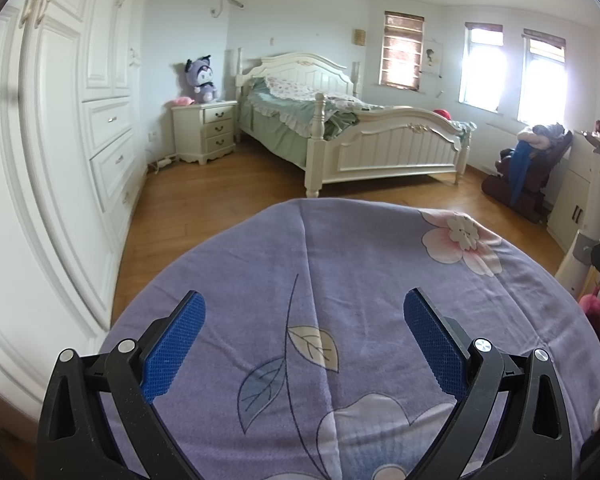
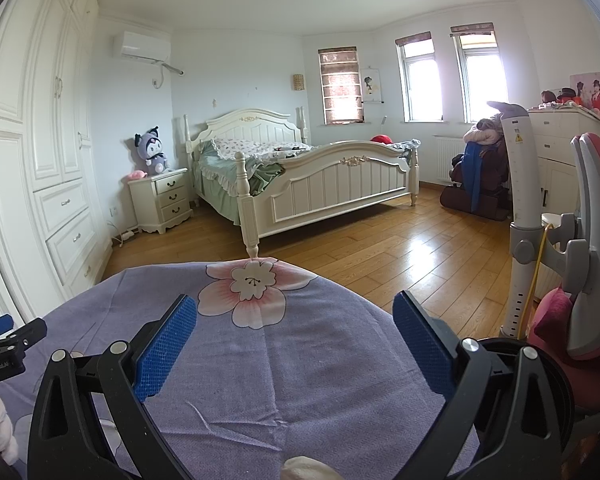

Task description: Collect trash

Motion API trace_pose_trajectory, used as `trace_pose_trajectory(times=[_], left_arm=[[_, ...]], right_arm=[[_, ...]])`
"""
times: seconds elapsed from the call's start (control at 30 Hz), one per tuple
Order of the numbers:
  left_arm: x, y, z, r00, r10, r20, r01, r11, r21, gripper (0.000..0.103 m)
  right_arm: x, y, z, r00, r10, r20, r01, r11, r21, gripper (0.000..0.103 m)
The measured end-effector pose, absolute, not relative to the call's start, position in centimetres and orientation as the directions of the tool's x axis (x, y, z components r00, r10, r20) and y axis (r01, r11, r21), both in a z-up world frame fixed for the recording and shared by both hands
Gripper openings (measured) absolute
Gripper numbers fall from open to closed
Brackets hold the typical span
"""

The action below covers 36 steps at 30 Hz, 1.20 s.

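Both grippers are hanging side by side over a purple flowered cloth [image 1: 340,280] that is covering a rounded surface in a bedroom. The left gripper [image 1: 304,344] is holding its blue pads [image 1: 174,344] spread wide with nothing between them; the right gripper [image 2: 294,346] is doing the same, its pads [image 2: 166,348] likewise wide apart and empty. Each is pointing forward along the cloth toward the bed [image 2: 300,176], a pose that is keeping both cameras on the room rather than on any one item.

No trash is showing in either view: the cloth is lying bare apart from its printed flower [image 2: 252,288], and the wooden floor [image 2: 400,248] is showing no litter that can be made out. No bin or bag is showing either. Whether trash is lying outside the views, or has already gone into some container, the pictures are not settling; the scene is fitting both a search for litter and a room cleared of it.

At the right, a chair [image 2: 588,240] is standing just beside the clothed surface. A nightstand [image 1: 204,132] carrying a plush toy [image 1: 202,80] is flanking the bed.
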<state>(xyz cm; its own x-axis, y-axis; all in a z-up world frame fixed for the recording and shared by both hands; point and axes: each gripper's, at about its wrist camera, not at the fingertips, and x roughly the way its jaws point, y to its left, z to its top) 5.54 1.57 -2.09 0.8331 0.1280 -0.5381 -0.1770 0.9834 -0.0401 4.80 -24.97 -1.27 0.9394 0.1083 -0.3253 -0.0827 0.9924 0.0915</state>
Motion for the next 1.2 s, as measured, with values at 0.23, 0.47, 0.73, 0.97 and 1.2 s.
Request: trace_pose_trajectory(times=[0.23,0.47,0.73,0.97,1.2], left_arm=[[5.55,1.49,-2.1,0.833,0.126,-0.539,-0.175,0.984,-0.04,0.098],[5.81,1.5,-2.16,0.834,0.123,-0.538,-0.171,0.985,-0.04,0.098],[5.82,1.51,-2.17,0.833,0.123,-0.539,-0.17,0.985,-0.039,0.098],[5.87,1.49,-2.18,0.833,0.123,-0.539,-0.171,0.985,-0.039,0.098],[5.86,1.52,-2.2,0.834,0.123,-0.539,-0.17,0.985,-0.039,0.098]], right_arm=[[4.8,-25.0,-1.27,0.939,0.109,-0.326,-0.083,0.992,0.092,0.097],[4.79,-25.01,-1.29,0.94,0.108,-0.325,-0.082,0.992,0.092,0.097],[4.79,-25.01,-1.28,0.939,0.108,-0.325,-0.083,0.992,0.092,0.097],[4.78,-25.0,-1.28,0.939,0.108,-0.325,-0.083,0.992,0.091,0.097],[4.79,-25.01,-1.27,0.94,0.108,-0.325,-0.083,0.992,0.091,0.097]])
